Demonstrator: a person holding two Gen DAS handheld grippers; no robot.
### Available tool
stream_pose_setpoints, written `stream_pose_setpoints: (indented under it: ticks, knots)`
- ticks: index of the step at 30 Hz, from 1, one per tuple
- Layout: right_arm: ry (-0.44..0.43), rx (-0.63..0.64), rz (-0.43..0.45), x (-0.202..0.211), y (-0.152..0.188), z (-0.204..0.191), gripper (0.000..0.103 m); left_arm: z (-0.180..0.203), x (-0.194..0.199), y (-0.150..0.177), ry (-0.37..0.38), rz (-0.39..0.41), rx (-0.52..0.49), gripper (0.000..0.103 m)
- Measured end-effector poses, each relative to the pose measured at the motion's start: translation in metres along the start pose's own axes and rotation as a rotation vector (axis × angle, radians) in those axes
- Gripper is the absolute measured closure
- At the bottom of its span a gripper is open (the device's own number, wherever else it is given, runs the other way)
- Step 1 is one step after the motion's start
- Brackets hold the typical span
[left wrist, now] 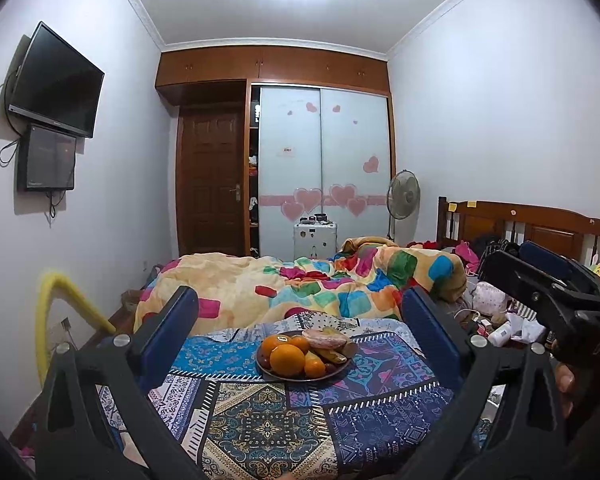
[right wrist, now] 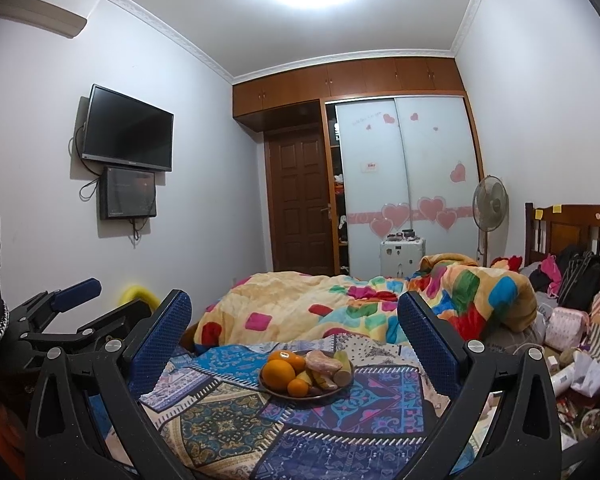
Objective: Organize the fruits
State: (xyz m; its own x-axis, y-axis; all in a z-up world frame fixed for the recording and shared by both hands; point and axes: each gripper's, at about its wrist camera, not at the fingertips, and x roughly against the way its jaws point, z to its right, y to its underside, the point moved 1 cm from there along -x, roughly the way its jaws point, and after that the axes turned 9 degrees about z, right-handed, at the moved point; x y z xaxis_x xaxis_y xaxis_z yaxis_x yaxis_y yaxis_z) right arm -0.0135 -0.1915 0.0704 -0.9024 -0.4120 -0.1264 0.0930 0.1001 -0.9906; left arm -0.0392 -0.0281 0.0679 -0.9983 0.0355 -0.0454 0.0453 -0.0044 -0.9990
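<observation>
Both black two-finger grippers with blue ribbed pads filled the near edge of the scene: the left gripper (left wrist: 300, 320) and the right gripper (right wrist: 294, 322) were each spread wide, nothing between their fingers, held level and side by side above the patchwork cloth (left wrist: 260, 420) printed in blue, purple and cream that covered the foot of the bed. Well ahead of both, on that cloth, sat a round dark metal plate (left wrist: 342, 370) heaped with fruit: a large orange (left wrist: 287, 359) at the front, smaller oranges around it, yellow-brown bananas (left wrist: 332, 354) across the middle, and a pale pink lumpy piece (left wrist: 324, 338) on top whose kind I could not tell. Behind it lay a rumpled cream blanket with bright coloured squares (left wrist: 300, 284).

All the fruit I could see lay together on the plate, none loose on the cloth. That heap would fit fruit waiting to be sorted out as well as fruit already gathered, and I could not say which.

Any grasp there, I judged, would go best from above on a top or outer piece, with the fingers set across its widest part and closed gently, since the round oranges would likely roll and the bananas bruise if the pile were nudged.
</observation>
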Motion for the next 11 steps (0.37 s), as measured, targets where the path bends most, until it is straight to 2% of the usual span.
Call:
stream_pose_setpoints:
  ticks: [11]
  knots:
    - [0.001,-0.005,-0.005,-0.0019,0.0017,-0.0013,0.000,-0.0004,-0.0011,0.0020,0.009,-0.008,0.008,0.000]
